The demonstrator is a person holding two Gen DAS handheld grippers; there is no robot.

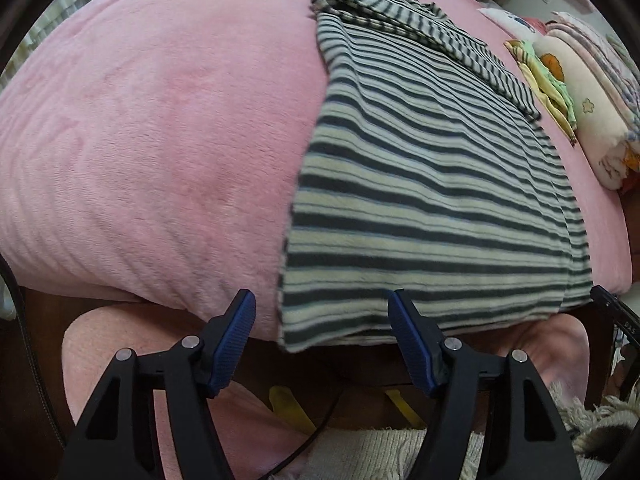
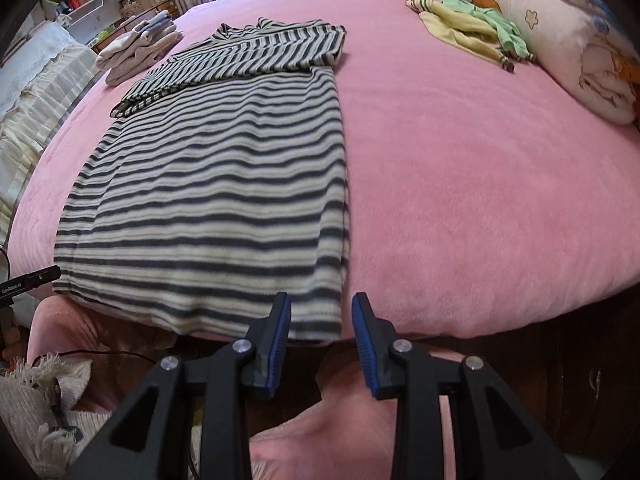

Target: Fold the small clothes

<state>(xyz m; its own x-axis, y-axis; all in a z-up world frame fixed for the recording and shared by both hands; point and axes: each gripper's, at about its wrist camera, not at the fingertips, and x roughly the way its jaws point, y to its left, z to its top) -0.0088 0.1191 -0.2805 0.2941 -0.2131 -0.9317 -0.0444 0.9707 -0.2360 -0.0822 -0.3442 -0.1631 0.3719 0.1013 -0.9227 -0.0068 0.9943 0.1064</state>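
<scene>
A dark-and-cream striped garment (image 1: 432, 184) lies flat on the pink bed cover (image 1: 160, 140), its sleeves folded across the top and its hem hanging over the near edge. It also shows in the right wrist view (image 2: 216, 184). My left gripper (image 1: 322, 308) is open and empty, just short of the hem's left corner. My right gripper (image 2: 321, 312) is open and empty, at the hem's right corner, with the cloth edge between its fingers' line and apart from them.
A stack of folded pale clothes (image 2: 140, 46) lies at the far left of the bed. Loose yellow and green clothes (image 2: 472, 28) and a rolled pink quilt (image 2: 568, 44) lie at the right. A fringed rug (image 2: 36, 400) is on the floor below.
</scene>
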